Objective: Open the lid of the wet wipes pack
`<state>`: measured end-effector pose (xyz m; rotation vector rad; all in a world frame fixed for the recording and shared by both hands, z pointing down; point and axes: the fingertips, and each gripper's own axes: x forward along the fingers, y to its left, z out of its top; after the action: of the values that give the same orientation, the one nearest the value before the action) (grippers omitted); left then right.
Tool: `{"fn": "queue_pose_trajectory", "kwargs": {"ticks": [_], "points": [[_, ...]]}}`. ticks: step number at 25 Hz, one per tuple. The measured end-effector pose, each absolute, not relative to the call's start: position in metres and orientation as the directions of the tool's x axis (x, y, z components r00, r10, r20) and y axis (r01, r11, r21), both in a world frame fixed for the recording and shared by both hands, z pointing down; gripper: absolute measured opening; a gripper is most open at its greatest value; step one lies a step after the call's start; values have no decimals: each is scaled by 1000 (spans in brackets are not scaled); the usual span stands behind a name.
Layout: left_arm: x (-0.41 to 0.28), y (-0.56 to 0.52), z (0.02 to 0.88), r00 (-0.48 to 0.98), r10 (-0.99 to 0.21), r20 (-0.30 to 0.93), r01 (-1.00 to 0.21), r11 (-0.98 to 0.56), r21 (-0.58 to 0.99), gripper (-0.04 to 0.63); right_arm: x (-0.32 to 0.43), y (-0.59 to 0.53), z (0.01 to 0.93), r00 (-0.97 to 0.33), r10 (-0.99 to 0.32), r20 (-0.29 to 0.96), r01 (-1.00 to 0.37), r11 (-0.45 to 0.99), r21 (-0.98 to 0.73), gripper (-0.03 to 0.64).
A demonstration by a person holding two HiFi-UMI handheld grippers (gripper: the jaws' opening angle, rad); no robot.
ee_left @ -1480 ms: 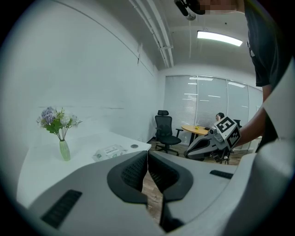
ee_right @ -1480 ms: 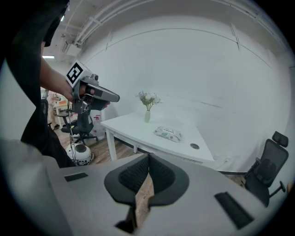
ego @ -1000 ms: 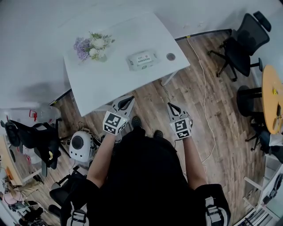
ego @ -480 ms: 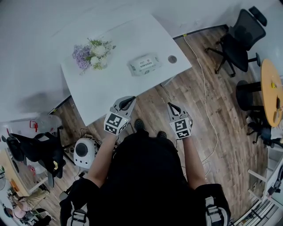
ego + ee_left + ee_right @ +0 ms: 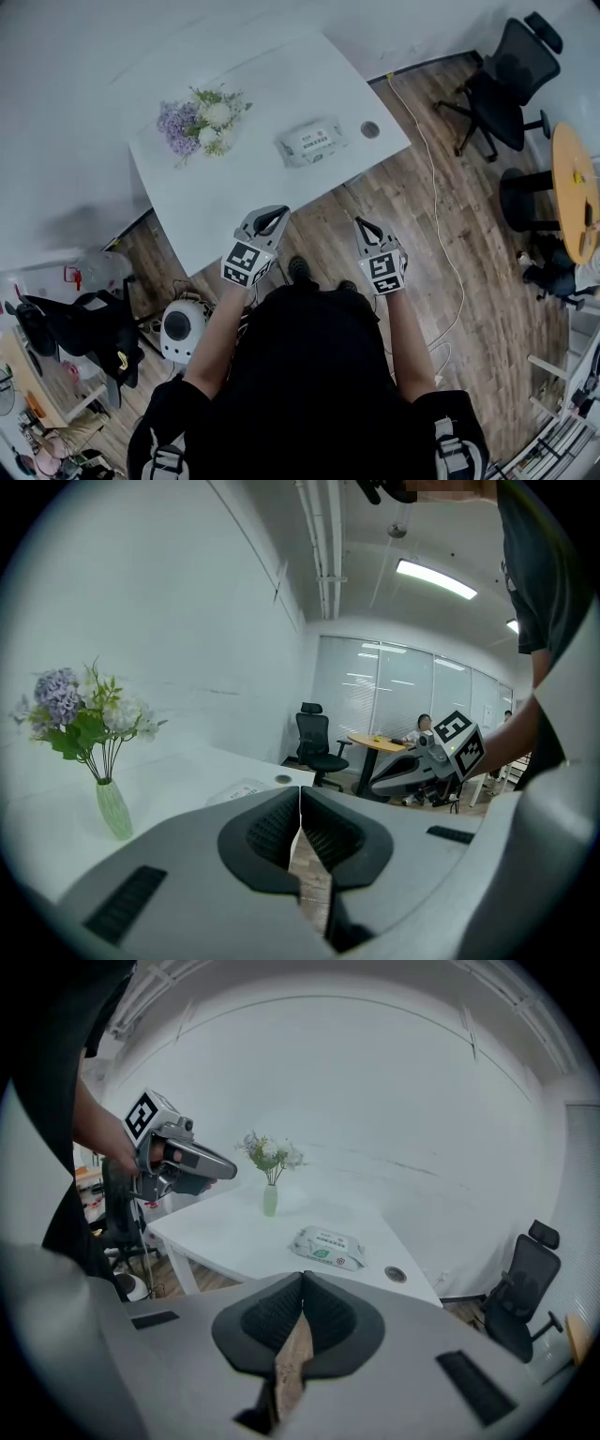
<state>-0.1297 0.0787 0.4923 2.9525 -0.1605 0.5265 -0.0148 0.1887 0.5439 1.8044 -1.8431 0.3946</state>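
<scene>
The wet wipes pack (image 5: 312, 142) lies flat on the white table (image 5: 234, 197), lid down; it is white with a green label. It also shows in the right gripper view as the pack (image 5: 328, 1246) and, low and partly hidden, in the left gripper view as the pack (image 5: 242, 789). My left gripper (image 5: 272, 217) hovers at the table's near edge, jaws shut and empty. My right gripper (image 5: 362, 225) hangs over the wooden floor, short of the table, also shut on nothing. Both are well apart from the pack.
A vase of purple and white flowers (image 5: 202, 117) stands left of the pack. A small round disc (image 5: 370, 129) sits in the table to its right. A black office chair (image 5: 502, 80), a round wooden table (image 5: 577, 192) and a floor cable (image 5: 433, 187) lie to the right.
The table and pack have slid slightly down and right in the head view as the person shifts closer. Both grippers stay shut and hold their places.
</scene>
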Motion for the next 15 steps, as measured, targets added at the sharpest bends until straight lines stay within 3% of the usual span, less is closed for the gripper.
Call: {"fn": "queue_pose_trajectory", "kwargs": {"ticks": [15], "points": [[-128,70,494,927,-90,365,-143,-982,121,21,-11,178,549,7,-817,577,-984,98,149,17]]}}
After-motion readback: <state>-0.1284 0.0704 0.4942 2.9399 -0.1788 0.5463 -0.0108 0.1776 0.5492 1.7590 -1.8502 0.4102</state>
